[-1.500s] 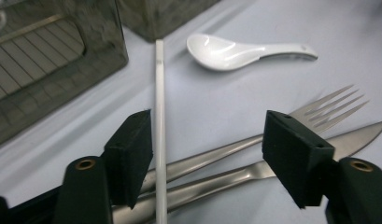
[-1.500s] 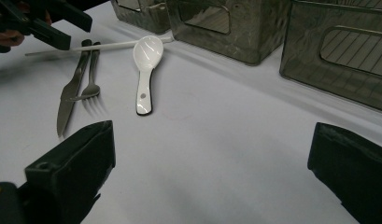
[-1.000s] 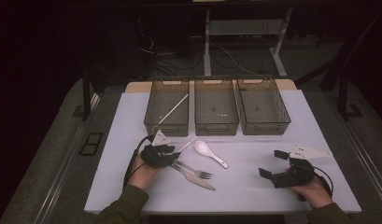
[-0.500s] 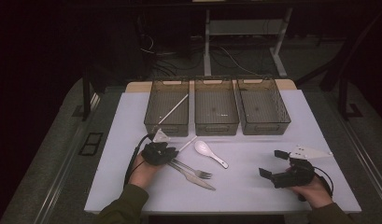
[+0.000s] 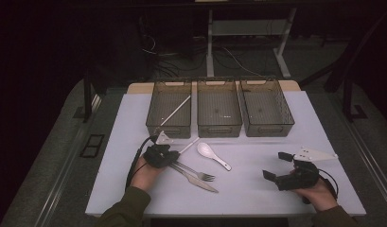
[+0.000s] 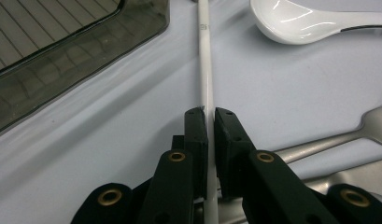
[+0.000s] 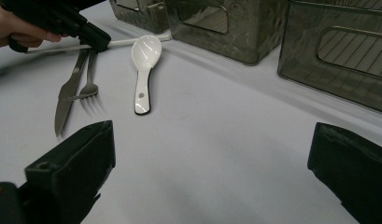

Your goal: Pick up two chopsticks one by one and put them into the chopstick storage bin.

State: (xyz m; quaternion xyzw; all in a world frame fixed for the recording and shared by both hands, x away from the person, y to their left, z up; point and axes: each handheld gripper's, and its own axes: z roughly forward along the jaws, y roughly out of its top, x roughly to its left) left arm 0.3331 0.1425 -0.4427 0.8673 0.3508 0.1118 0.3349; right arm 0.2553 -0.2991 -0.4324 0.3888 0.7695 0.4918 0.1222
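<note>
Just in front of the left-hand bin [image 5: 169, 108], on the white table [image 5: 257, 189], I have my left claw [image 5: 174, 152] down on a white chopstick [image 6: 206, 70] that lies flat with its far end pointing at the bin's near wall. The jaws have just been closing, and in the left gripper view they now stand almost together with the stick pinched between the pads, so I judge the grasp made and the lift not yet begun. A second chopstick [image 5: 174, 110] already leans inside that bin, which tells me where this one most likely belongs. The next move, as I read it, calls for a straight rise first, since the stick is thin and could twist in the pads if I drag it, then a short carry forward and over the near rim. The fork [image 5: 197, 173] and knife [image 5: 198, 181] lie just beside my claw, their handles running under it, and the white spoon [image 5: 213, 155] sits near on the right, so I have little room sideways and would rather not sweep that way. The bin wall stands close ahead; the stick's long end must clear it before I go forward. My right claw [image 5: 277, 166] rests well apart near the right edge of the table, jaws spread wide with nothing between them, with bare table all round it. The middle bin [image 5: 218, 107] and right bin [image 5: 267, 106] hold nothing I can make out.
</note>
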